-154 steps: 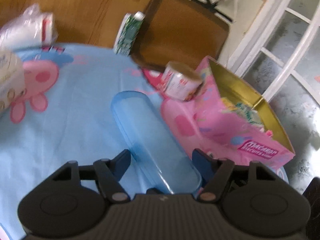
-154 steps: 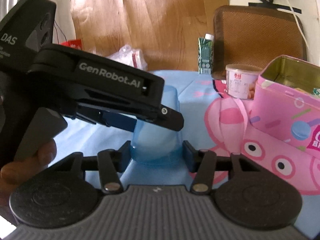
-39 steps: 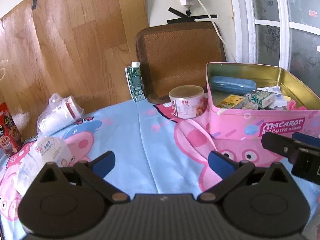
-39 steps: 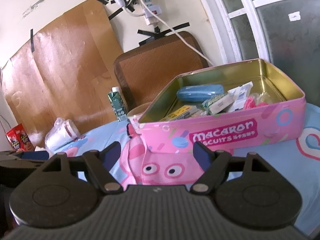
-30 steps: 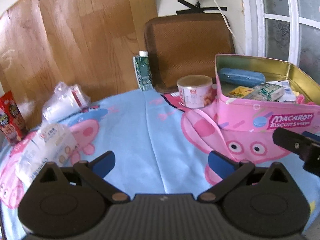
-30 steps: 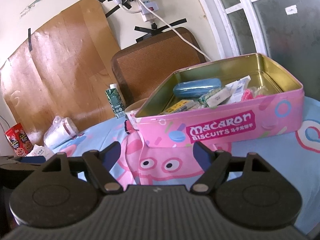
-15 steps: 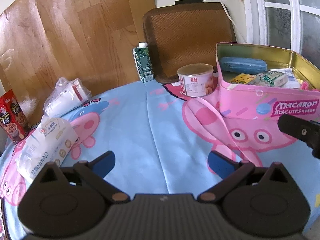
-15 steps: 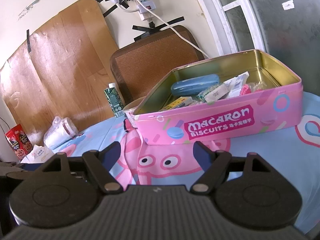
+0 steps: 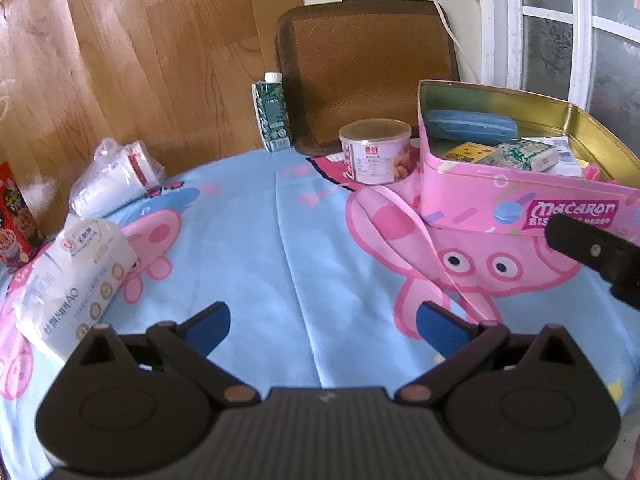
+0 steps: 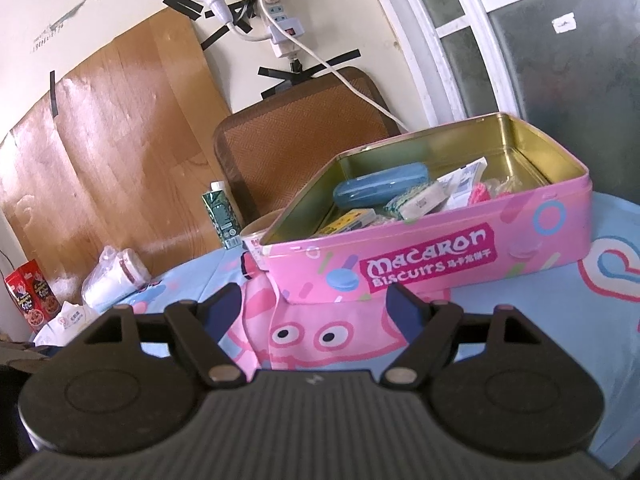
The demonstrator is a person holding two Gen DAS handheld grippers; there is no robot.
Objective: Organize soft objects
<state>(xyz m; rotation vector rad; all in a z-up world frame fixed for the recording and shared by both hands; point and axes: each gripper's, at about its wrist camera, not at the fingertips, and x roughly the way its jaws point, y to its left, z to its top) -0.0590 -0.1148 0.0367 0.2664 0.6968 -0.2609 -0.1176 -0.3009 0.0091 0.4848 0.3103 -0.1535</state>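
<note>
Left gripper (image 9: 323,322): I have it hovering over the blue cartoon tablecloth (image 9: 256,240), fingers spread wide, nothing between them.

Right gripper (image 10: 316,308): I have it low over the same cloth, fingers well apart and empty. Its black body also shows at the right edge of the left wrist view.

Pink biscuit tin (image 10: 440,256): directly ahead of my right gripper, near the fingertips, lid off; ahead and to the right of my left gripper. Contents:
- blue case (image 10: 380,190), lying along the far-left part of the tin;
- yellow packet (image 10: 352,216), just in front of the case;
- green-and-white packet (image 10: 420,200), beside the case on its right;
- white papers and something pink further right, too small to make out.

White tissue pack (image 9: 76,276): soft item, on the cloth to the left of my left gripper, close to its left finger; a corner of it shows at the far left of the right wrist view.

Bagged white roll (image 9: 116,180): ahead-left of my left gripper, well beyond the tissue pack.

Round can (image 9: 374,150): ahead, touching or just beside the tin's left corner.

Green carton (image 9: 272,114): upright, behind the can to its left.

Red snack boxes (image 9: 14,220): far left edge.
</note>
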